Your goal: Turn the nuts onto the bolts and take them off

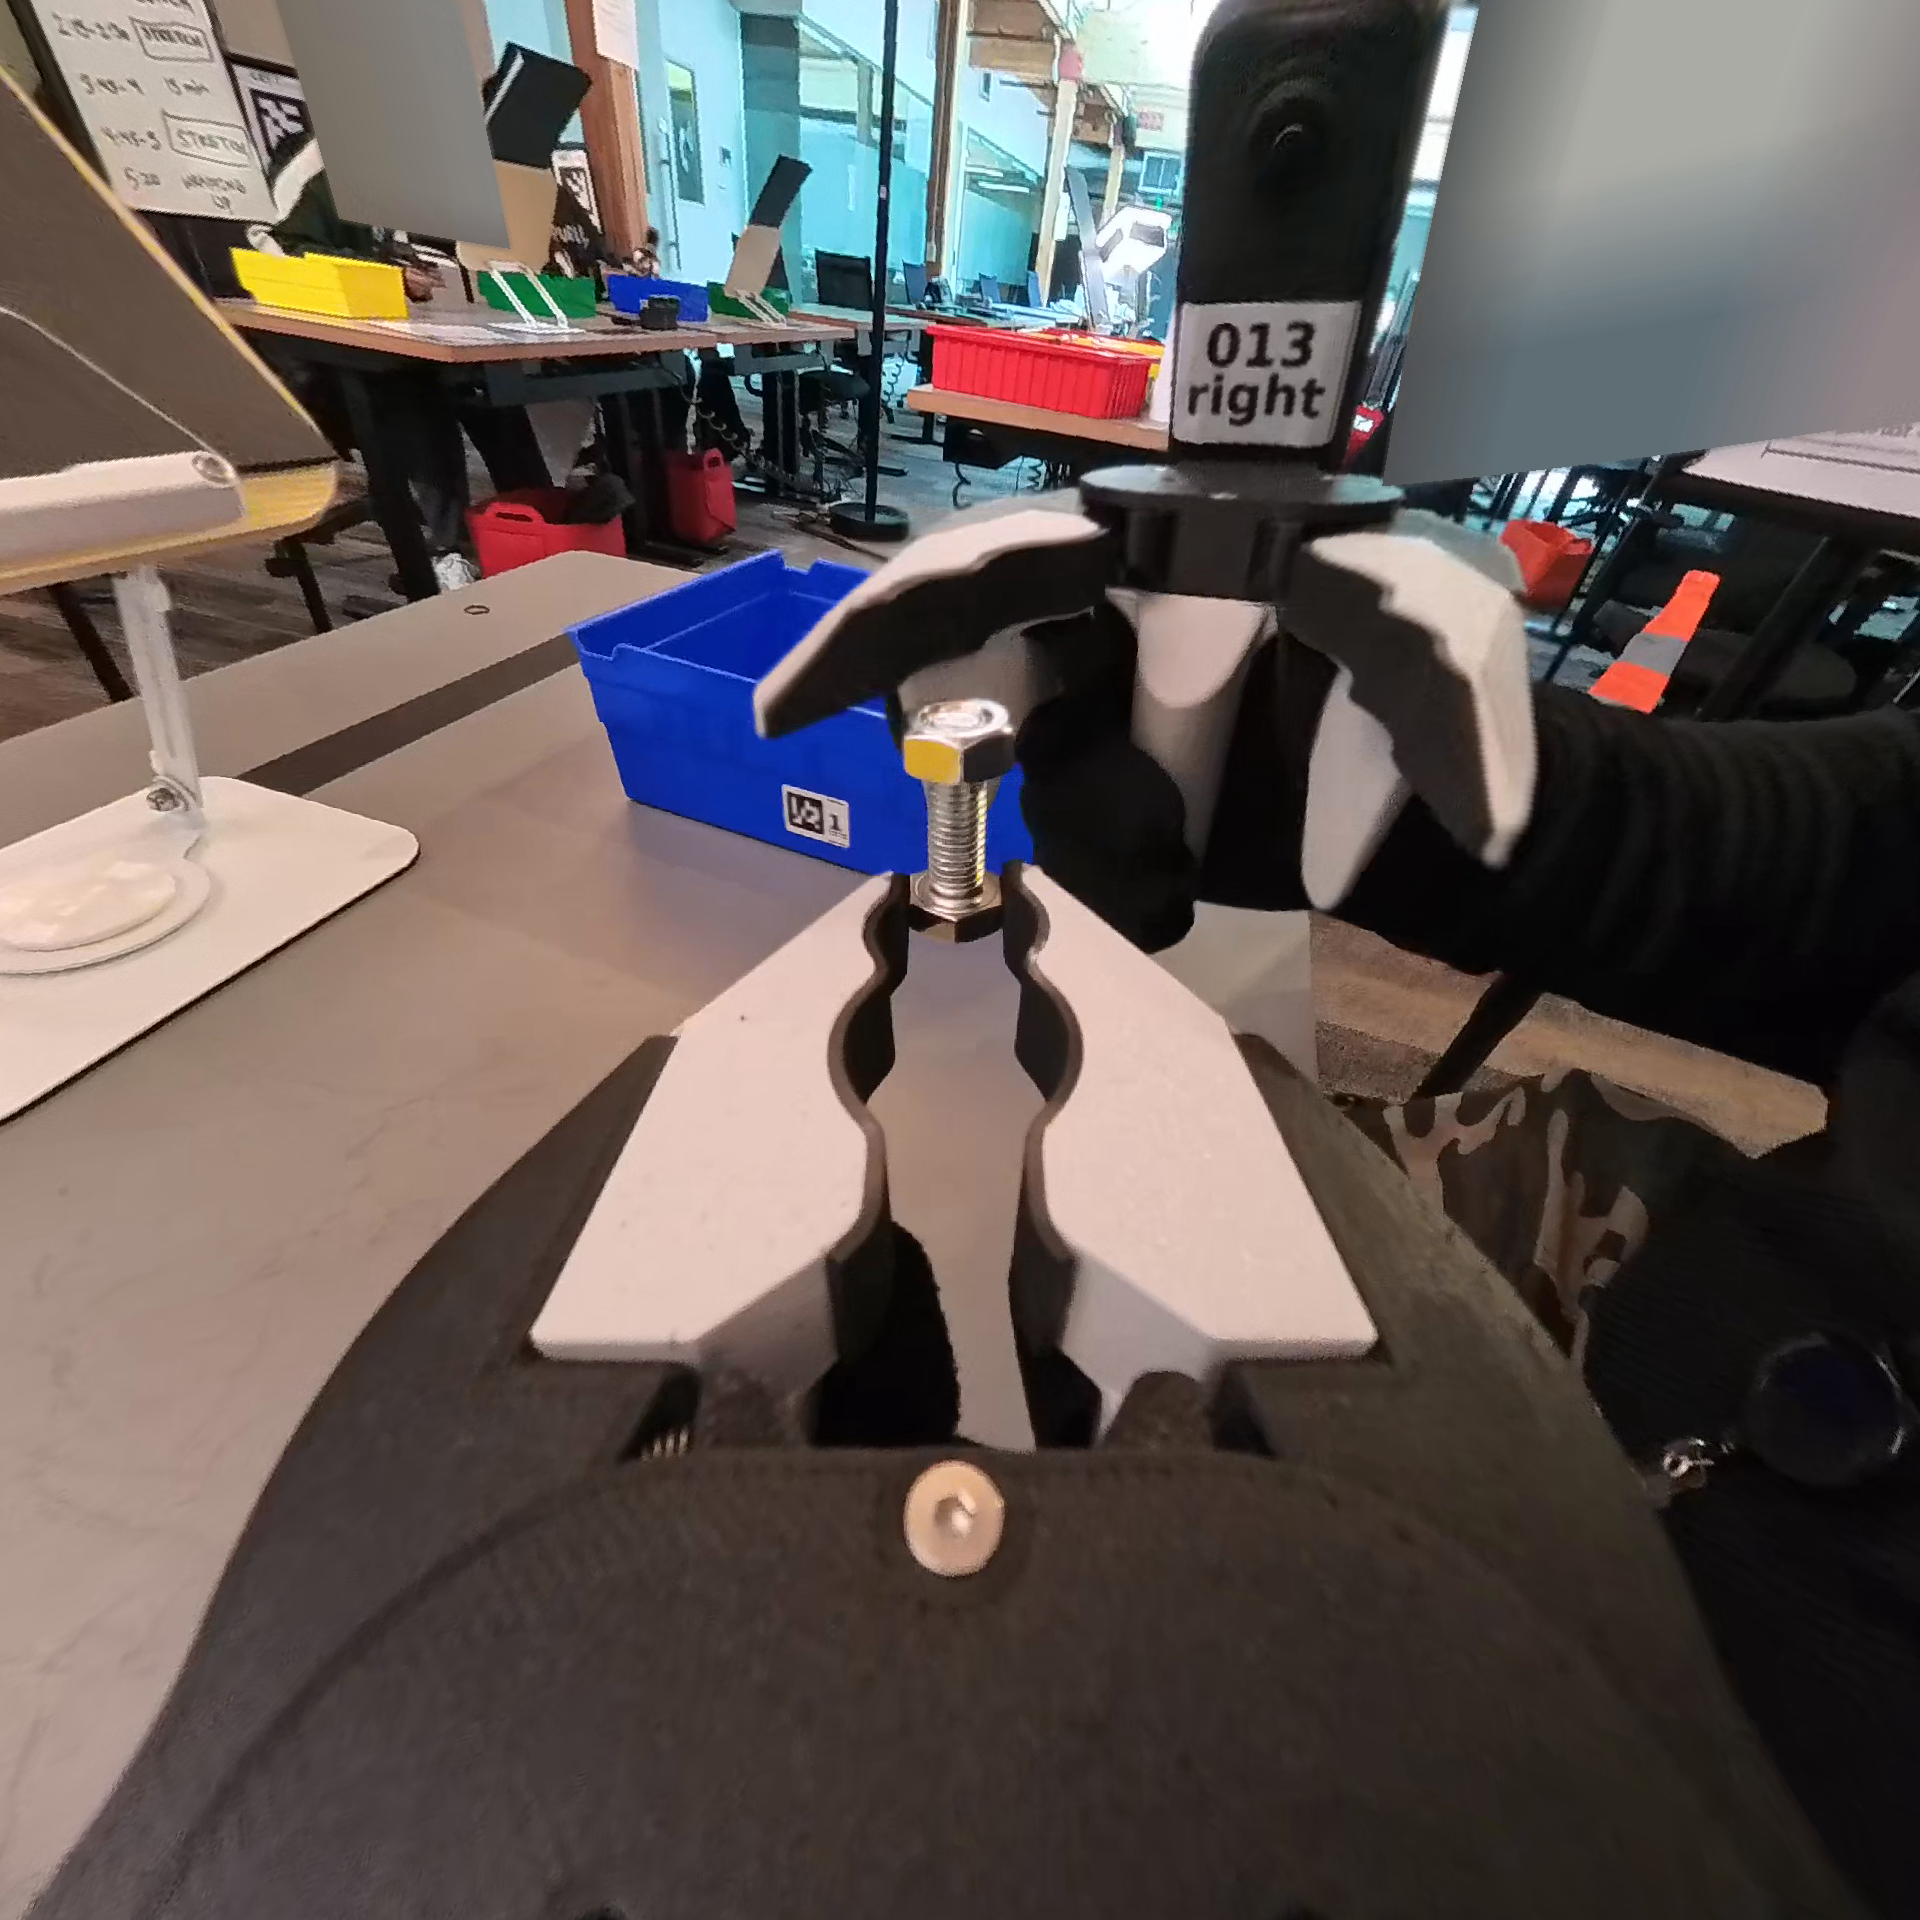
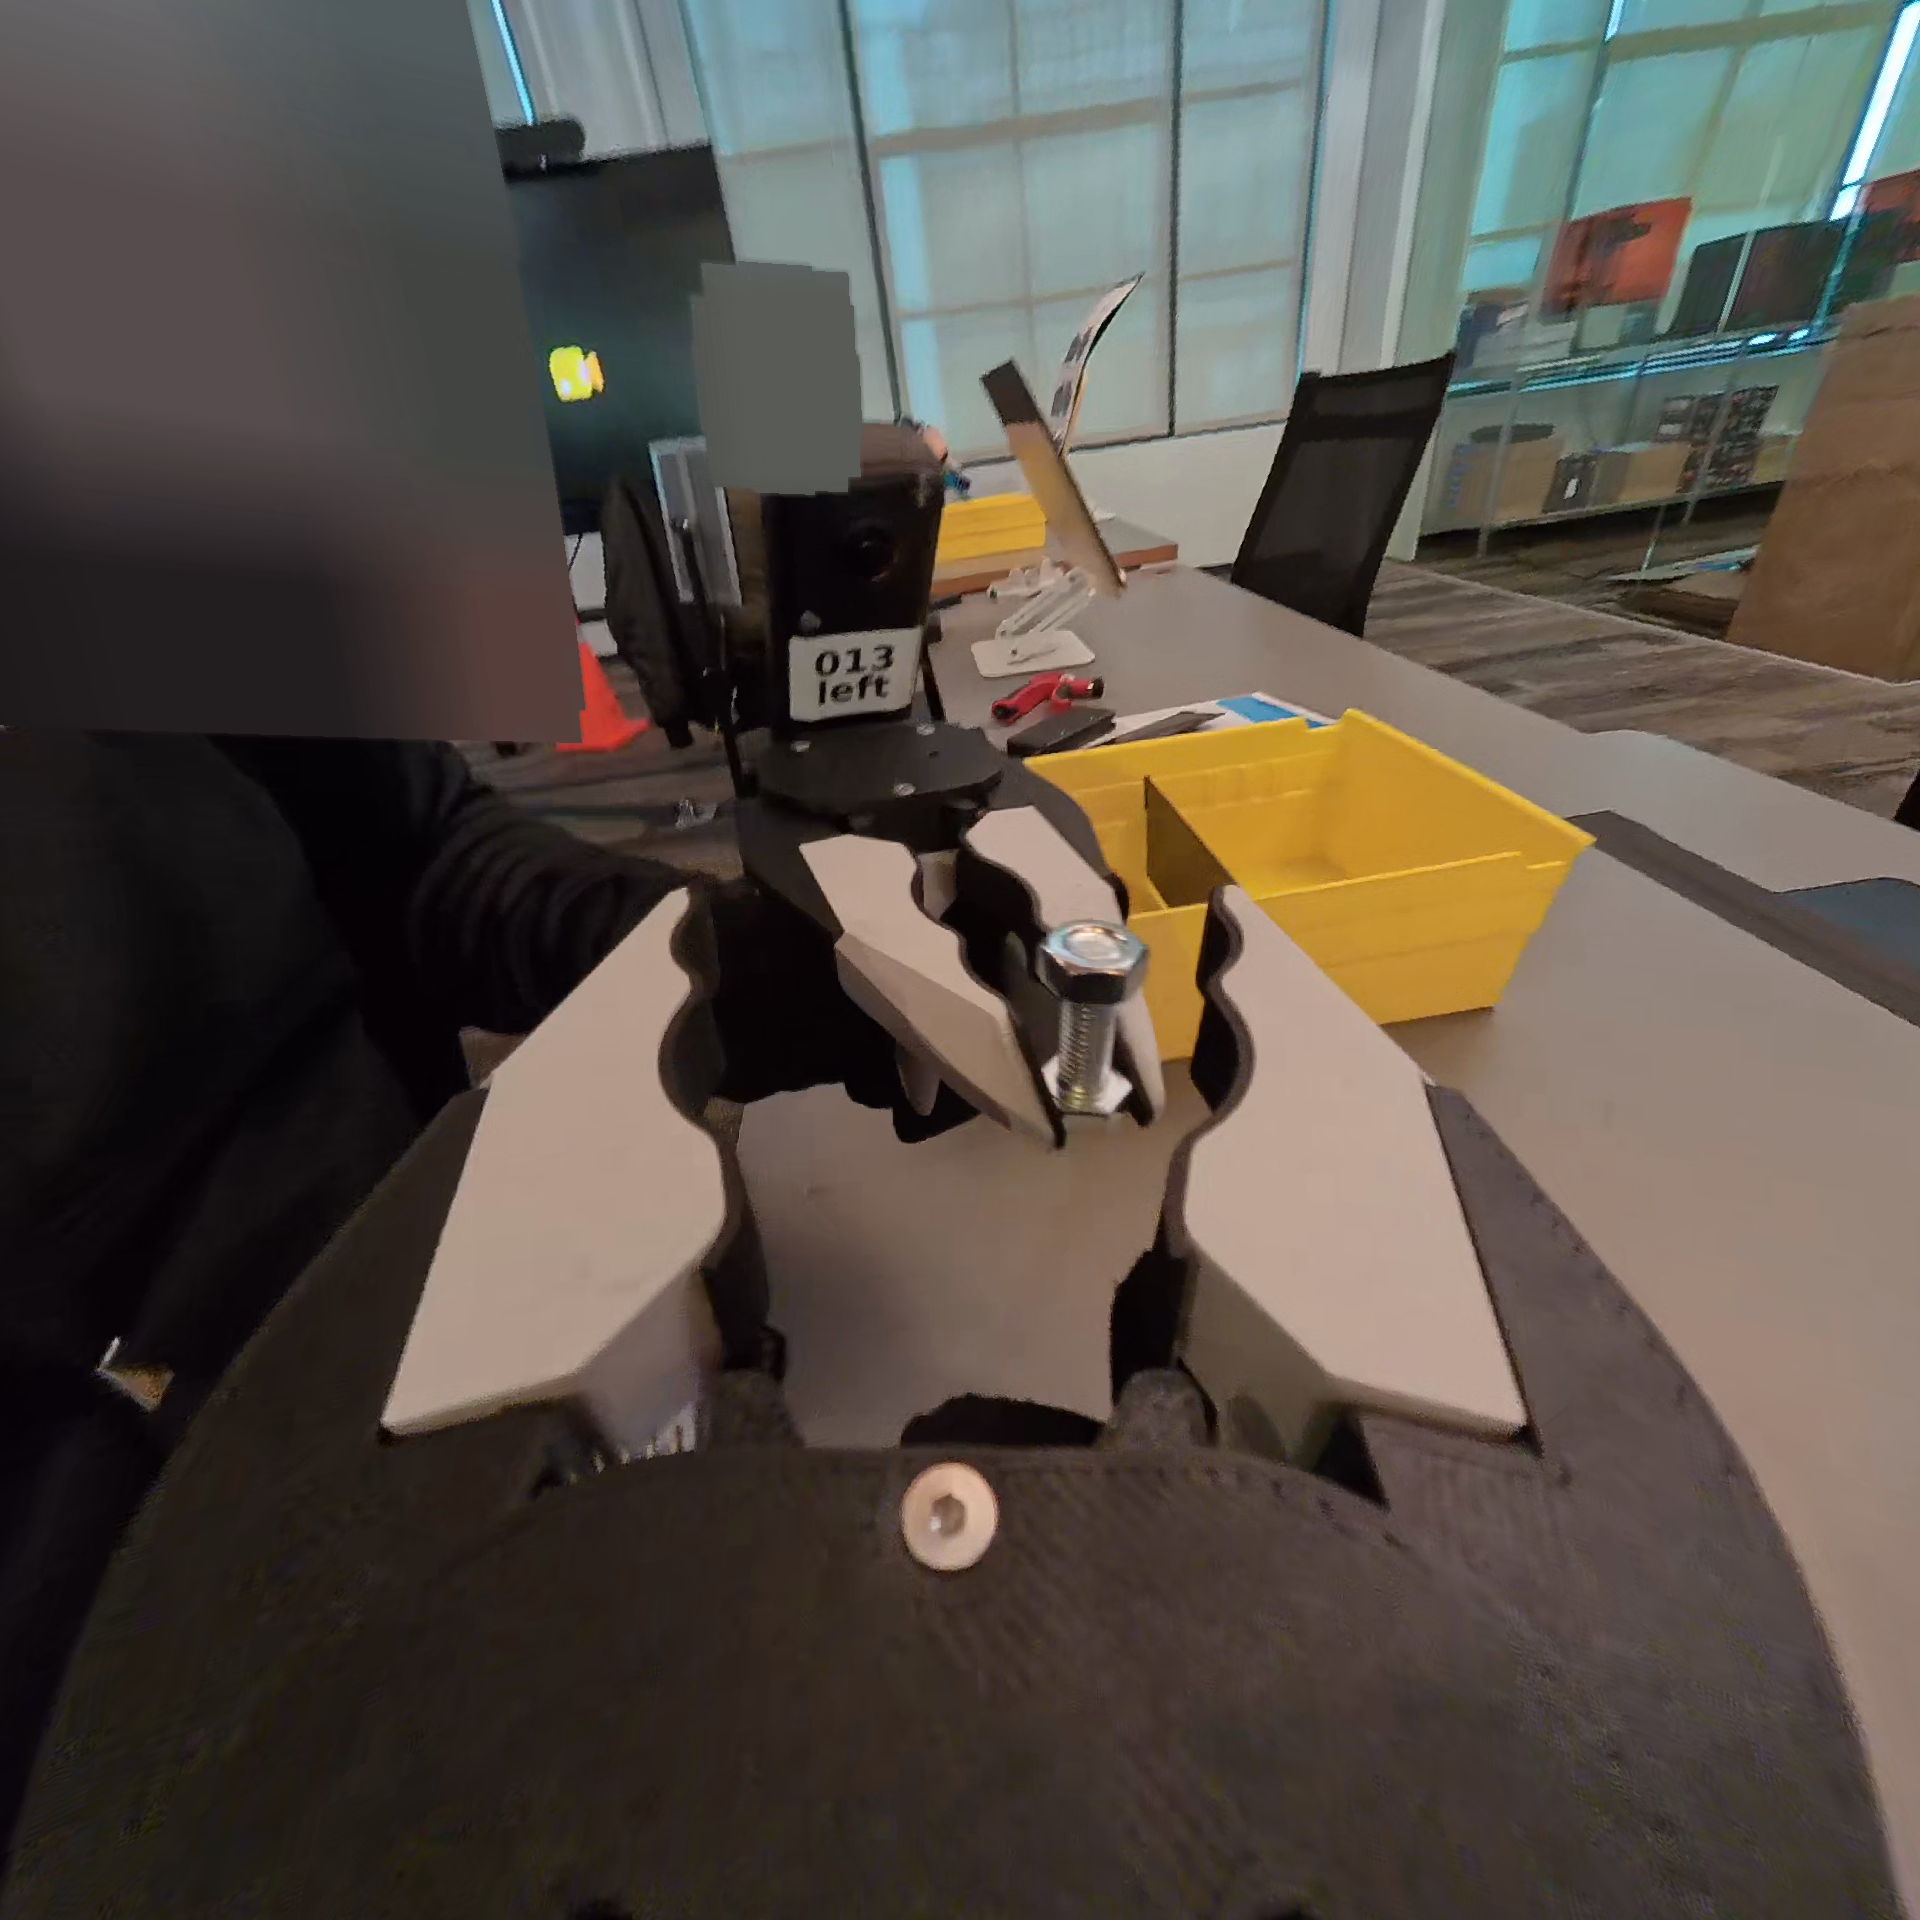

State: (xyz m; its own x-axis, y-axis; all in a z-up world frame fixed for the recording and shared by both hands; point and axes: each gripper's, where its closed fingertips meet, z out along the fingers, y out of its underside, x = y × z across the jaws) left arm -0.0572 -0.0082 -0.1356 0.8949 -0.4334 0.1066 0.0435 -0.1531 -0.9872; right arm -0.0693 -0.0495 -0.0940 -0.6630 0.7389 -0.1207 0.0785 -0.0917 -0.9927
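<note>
A silver bolt stands upright, head up, with a hex nut on its lower end. My left gripper is shut on the nut and holds the bolt above the grey table. My right gripper, held by a black-gloved hand, is open and hangs just above and behind the bolt head. In the right wrist view, the bolt stands between the open fingertips of my right gripper, nearer the right finger. The left gripper clamps the nut there.
A blue bin sits on the table behind the bolt. A yellow divided bin sits beyond it in the right wrist view. A white tablet stand is at the left. Other tables with coloured bins stand in the background. My hands' fingertips stand some 5 cm from each other.
</note>
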